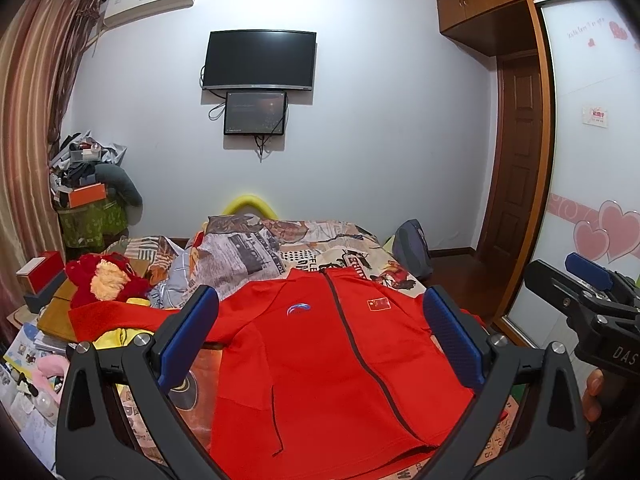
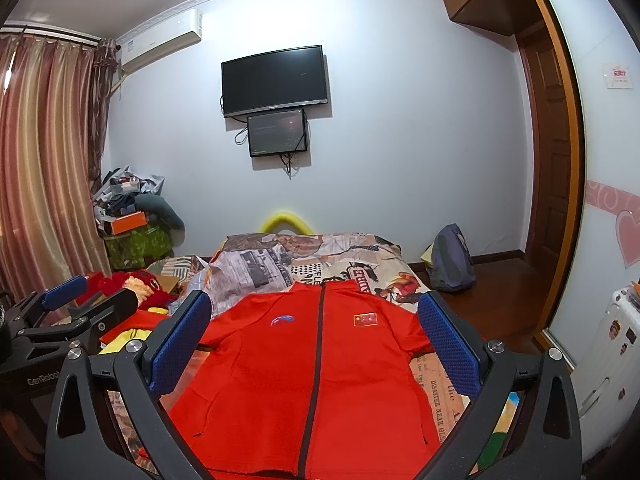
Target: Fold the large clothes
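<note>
Left tongs (image 1: pixel 320 336) and right tongs (image 2: pixel 314 340) are hovering apart, empty, above the red zip-front track jacket (image 2: pixel 304 380), which is lying front-up, flat on the newsprint-patterned bed (image 2: pixel 360 272). Judgement: start by pinching 1 sleeve edge, keeping fabric taut.

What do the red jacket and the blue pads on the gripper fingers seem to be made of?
Red jacket: probably a smooth synthetic knit, like sportswear. It lies flat with a matte, even surface and soft creases.
Blue pads: probably rubber or a soft plastic. The right wrist view shows a fine dotted grip texture and a dull finish.
</note>
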Demonstrator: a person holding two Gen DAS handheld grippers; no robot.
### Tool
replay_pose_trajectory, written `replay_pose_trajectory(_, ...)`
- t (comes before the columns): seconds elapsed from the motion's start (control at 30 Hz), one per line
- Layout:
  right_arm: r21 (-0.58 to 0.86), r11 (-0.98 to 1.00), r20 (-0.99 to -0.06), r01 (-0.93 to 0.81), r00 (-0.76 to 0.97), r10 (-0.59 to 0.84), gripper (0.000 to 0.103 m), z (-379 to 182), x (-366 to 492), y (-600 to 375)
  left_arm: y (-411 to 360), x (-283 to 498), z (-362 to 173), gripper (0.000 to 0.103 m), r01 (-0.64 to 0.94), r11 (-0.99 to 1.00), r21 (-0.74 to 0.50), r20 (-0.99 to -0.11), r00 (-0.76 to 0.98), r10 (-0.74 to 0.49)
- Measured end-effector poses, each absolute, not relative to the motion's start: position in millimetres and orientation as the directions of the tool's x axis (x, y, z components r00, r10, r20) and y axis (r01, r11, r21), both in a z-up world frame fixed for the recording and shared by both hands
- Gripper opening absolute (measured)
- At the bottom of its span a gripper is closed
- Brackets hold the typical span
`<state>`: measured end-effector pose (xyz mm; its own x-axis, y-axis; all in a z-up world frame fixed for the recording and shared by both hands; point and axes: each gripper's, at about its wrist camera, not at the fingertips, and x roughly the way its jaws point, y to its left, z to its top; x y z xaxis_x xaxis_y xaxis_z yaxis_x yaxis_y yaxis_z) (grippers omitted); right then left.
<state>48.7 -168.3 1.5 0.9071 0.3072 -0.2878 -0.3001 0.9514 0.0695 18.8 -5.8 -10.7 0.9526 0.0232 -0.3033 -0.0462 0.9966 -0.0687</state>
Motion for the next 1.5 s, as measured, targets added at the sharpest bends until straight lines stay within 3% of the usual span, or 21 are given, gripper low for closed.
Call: replay_pose_trajectory(1.5, 0.085, 0.957, -0.291, -0.278, 0.911, 0.291, 0.103, -3.1, 52.7, -174.2, -9.7, 27.4, -14.8, 0.103, -0.03, 0.998, -0.057, -0.312, 0.95, 0.011)
